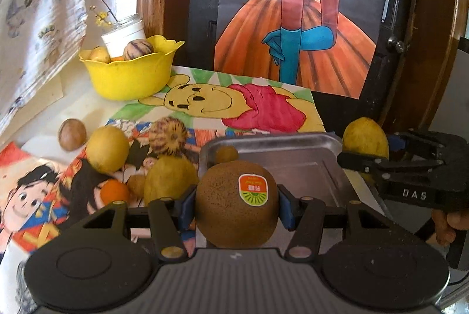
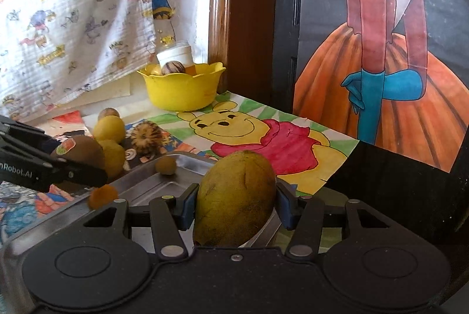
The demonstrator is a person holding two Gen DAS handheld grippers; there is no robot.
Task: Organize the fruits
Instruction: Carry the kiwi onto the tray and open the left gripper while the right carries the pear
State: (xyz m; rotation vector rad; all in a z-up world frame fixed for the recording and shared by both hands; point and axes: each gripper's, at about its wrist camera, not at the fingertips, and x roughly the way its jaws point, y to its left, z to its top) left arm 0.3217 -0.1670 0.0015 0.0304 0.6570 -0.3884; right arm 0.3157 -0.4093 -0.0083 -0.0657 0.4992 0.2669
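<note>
My left gripper is shut on a brown kiwi with an orange-green sticker, held over the near left edge of a metal tray. My right gripper is shut on a yellow-green mango, held over the tray's right side; the mango also shows in the left wrist view. One small brown fruit lies in the tray's far left corner. Left of the tray lie two yellow fruits, a striped melon, an orange and a brown round fruit.
A yellow bowl holding several fruits and a white jar stands at the back left. Cartoon drawings cover the table. A patterned cloth hangs at left; a dark wooden-framed panel with a painting stands behind.
</note>
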